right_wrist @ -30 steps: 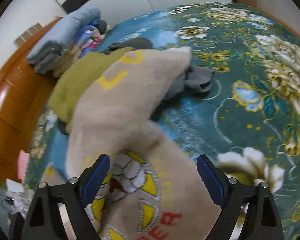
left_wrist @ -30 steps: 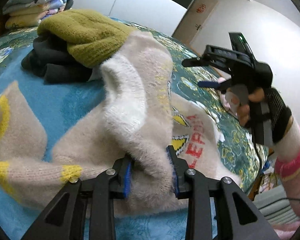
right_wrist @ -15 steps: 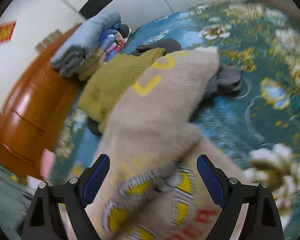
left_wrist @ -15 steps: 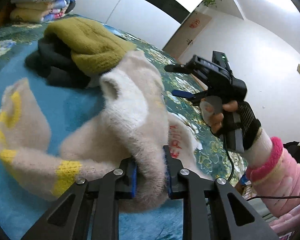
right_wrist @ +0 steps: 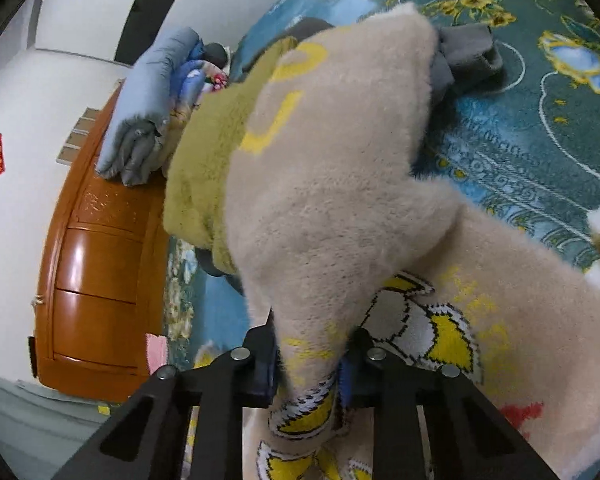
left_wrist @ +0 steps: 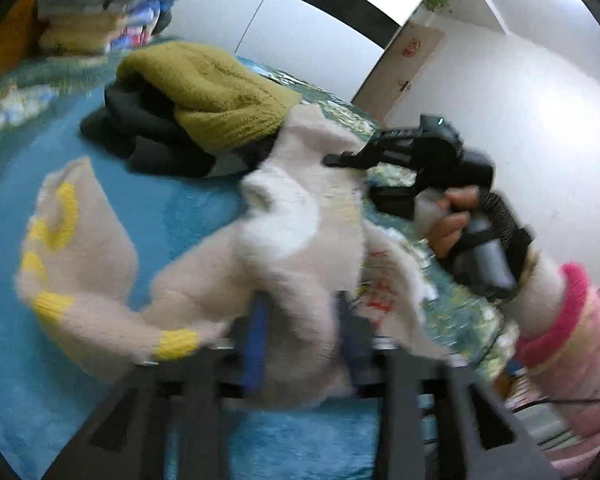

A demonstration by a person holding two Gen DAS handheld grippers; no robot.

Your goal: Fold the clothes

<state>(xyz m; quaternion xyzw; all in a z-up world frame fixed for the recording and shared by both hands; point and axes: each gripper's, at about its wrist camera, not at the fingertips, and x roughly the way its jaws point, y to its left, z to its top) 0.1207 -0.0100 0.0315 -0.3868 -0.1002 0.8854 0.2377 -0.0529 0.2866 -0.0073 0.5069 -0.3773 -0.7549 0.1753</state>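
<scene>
A fluffy beige sweater point(left_wrist: 284, 240) with yellow cuffs and a printed front lies bunched on the blue floral bedspread point(left_wrist: 168, 208). My left gripper point(left_wrist: 302, 340) is shut on a thick fold of it near the bottom of the left wrist view. My right gripper point(right_wrist: 310, 364) is shut on another fold of the sweater point(right_wrist: 340, 184), and it also shows in the left wrist view point(left_wrist: 352, 168), held over the sweater's upper edge. One sleeve point(left_wrist: 72, 240) lies spread to the left.
A heap of an olive knit point(left_wrist: 212, 88) over dark garments point(left_wrist: 152, 140) lies behind the sweater. A stack of folded clothes point(right_wrist: 148, 108) stands by the wooden headboard point(right_wrist: 100, 248). White walls and doors are beyond the bed.
My right gripper has come down and shut on the sweater; half a second ago it was open above it. My left gripper keeps its hold and has lifted the fold slightly.
</scene>
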